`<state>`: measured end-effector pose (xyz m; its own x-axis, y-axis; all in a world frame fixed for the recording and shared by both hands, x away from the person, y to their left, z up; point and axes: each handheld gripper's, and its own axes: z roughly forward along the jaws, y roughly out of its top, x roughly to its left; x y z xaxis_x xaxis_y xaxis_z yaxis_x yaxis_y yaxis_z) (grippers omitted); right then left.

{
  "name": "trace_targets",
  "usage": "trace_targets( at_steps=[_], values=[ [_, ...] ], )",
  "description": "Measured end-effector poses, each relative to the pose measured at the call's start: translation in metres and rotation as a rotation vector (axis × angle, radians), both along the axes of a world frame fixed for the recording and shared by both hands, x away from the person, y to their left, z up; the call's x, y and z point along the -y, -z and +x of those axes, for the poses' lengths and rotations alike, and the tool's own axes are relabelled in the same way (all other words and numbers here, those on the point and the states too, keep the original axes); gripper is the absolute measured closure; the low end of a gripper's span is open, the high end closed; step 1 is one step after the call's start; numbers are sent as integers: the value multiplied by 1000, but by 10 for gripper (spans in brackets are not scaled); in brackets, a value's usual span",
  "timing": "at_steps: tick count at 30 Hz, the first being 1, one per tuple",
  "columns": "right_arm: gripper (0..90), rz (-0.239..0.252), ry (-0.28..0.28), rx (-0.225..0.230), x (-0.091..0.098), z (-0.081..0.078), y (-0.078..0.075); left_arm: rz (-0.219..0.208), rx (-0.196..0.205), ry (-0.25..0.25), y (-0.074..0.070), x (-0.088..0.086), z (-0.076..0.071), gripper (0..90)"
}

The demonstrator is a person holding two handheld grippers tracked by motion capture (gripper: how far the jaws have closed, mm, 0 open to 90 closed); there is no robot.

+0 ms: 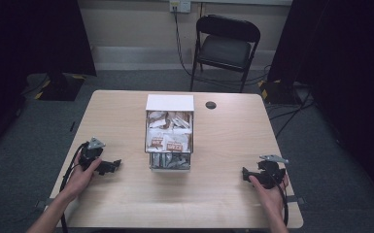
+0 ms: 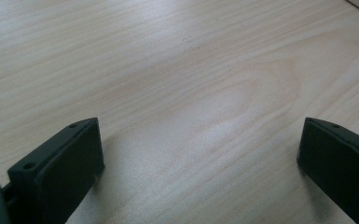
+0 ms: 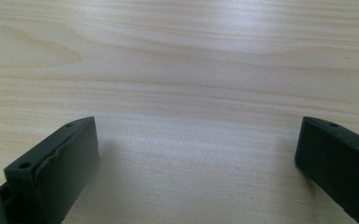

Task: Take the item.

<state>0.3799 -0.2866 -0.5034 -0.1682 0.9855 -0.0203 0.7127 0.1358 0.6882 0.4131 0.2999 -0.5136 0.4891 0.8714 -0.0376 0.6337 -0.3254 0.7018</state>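
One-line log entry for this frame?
left gripper: open, empty | right gripper: open, empty | packet box: mid-table, untouched

High view: fixed above your side of the table (image 1: 223, 145), facing forward and down; it takes in the whole tabletop, the floor beyond and the far wall. Left gripper view: rides your left gripper (image 2: 200, 154), held low and very close to the wood, looking along its wide-apart jaws. Right gripper view: same mounting on your right gripper (image 3: 196, 154), equally close to the surface, jaws spread. Shared ground: all three see the pale tabletop; the high view also shows both grippers near the front edge.
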Motion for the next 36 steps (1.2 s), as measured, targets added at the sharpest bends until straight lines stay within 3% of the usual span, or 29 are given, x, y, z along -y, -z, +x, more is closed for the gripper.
trace_targets(
  at_steps=[6, 9, 29, 36],
  values=[
    [12, 1, 11, 5, -1, -2, 0, -1, 0, -1, 0, 0, 0, 0],
    [107, 7, -7, 15, -2, -4, -2, 0, 0, 0, 0, 0, 0, 0],
    [181, 16, -56, -3, -10, -5, -8, 0, 0, -3, 0, 0, 0, 0],
    [241, 48, -77, 26, -13, -6, -16, 0, 0, -3, 0, 0, 0, 0]
  ],
)
